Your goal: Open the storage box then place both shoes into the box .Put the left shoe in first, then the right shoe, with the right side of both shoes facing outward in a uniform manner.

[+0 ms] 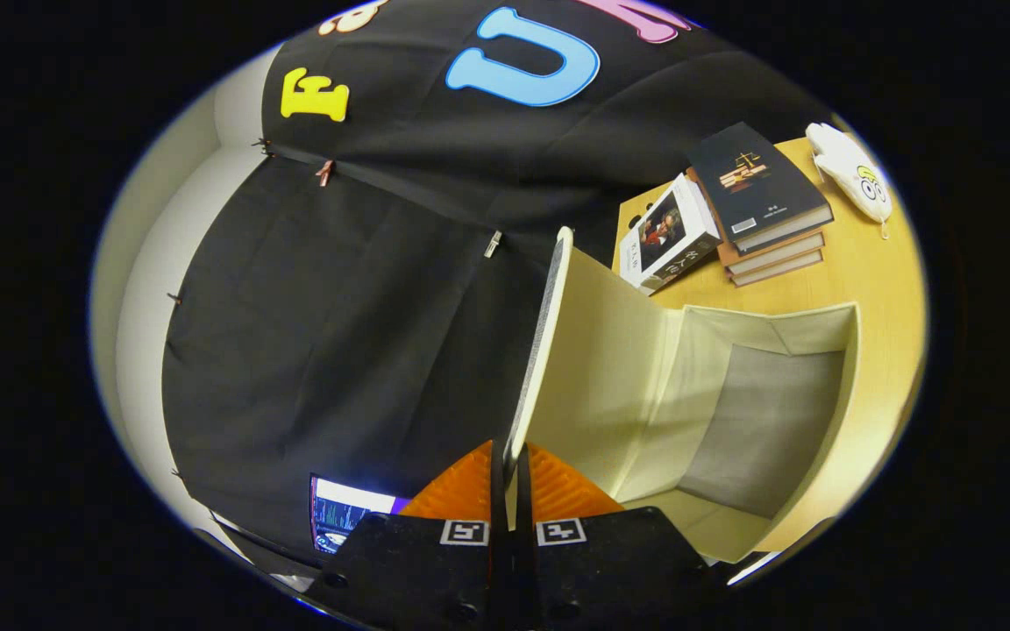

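Note:
My gripper [510, 473] is shut on the storage box's lid [540, 342], which I see edge-on as a thin cream panel running up and away from between my fingers. The lid stands raised, swung well clear of the box opening. Beside it, the cream fabric storage box [847, 368] lies open, showing its pale walls and grey bottom panel. Nothing lies inside it. The view is tilted, so the wooden table [882, 272] under the box appears slanted.
Beyond the box, a stack of books [764, 197] with a dark cover on top sits on the table, and a white book [667, 232] leans against it. A white soft toy [856, 175] lies past the books. A lit screen [343, 513] glows low beside my fingers.

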Demonstrator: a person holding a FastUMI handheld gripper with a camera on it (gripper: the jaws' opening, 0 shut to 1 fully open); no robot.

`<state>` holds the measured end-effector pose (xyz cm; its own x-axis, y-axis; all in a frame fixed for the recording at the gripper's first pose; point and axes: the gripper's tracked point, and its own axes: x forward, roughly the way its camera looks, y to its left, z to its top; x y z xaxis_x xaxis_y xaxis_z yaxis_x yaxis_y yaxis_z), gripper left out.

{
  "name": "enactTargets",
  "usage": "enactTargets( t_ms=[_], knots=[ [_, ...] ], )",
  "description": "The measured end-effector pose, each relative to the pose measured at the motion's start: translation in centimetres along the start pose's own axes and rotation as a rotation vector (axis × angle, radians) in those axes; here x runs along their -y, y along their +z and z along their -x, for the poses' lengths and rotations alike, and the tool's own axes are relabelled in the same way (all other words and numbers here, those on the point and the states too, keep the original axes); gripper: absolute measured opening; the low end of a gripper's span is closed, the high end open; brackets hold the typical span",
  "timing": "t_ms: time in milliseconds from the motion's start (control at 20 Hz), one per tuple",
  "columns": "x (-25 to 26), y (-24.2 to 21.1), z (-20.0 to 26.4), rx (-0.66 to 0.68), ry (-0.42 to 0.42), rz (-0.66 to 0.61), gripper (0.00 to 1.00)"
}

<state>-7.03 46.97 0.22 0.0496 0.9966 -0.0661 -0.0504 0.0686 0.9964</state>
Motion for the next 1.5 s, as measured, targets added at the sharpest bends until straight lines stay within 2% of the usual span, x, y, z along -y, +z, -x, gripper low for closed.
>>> enactTargets(
  t_ms=[250, 400, 550, 650, 850, 1050, 1300, 1500],
  knots=[
    [-0.9, -0.3, -2.2, -0.023, -0.034, 0.030, 0.13],
    [-0.3, -0.7, -2.8, -0.044, -0.067, 0.053, 0.30],
    [0.1, -0.6, -2.4, -0.032, -0.088, 0.060, 0.66],
    [0.5, -0.4, -1.9, -0.021, -0.108, 0.070, 0.95],
    [2.6, 0.6, 0.2, 0.011, -0.176, 0.088, 0.96],
    [5.9, 1.7, 4.4, 0.074, -0.284, 0.191, 0.98],
    [10.9, 3.1, 12.5, 0.208, -0.436, 0.330, 0.98],
    [16.9, 1.9, 20.1, 0.295, -0.618, 0.456, 0.98]
  ],
)
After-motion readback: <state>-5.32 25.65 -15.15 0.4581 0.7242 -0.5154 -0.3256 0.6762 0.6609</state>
